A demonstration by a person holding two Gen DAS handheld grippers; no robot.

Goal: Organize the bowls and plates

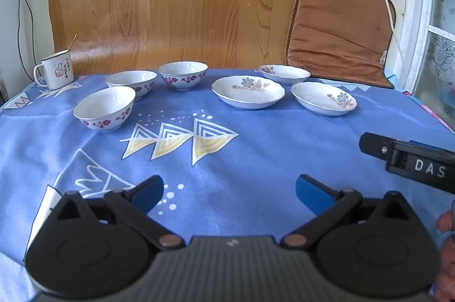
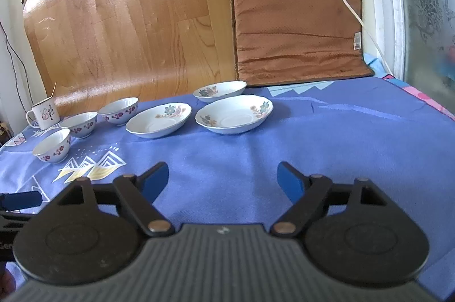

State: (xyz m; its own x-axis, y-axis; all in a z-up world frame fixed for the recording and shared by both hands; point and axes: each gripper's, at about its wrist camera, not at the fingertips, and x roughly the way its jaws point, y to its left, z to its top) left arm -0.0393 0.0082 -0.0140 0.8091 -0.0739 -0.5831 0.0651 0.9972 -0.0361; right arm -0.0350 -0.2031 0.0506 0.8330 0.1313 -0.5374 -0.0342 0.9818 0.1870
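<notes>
Looks like nothing's been sorted yet, so I'd call this the very start: both grippers hang over the near side of the blue tablecloth with all the crockery well ahead. From the left wrist view, three bowls sit around 11 o'clock: the nearest bowl, one behind it, and another closer to 12. Three plates are spread from 12 to 1 o'clock: middle plate, right plate, back plate. A mug stands off at 10, not part of the job I think.

The left gripper has its jaws spread wide, nothing between them. The right gripper is apart too, also empty.

Next move probably means reaching forward to a bowl rim and stacking bowls together, plates likewise
</notes>
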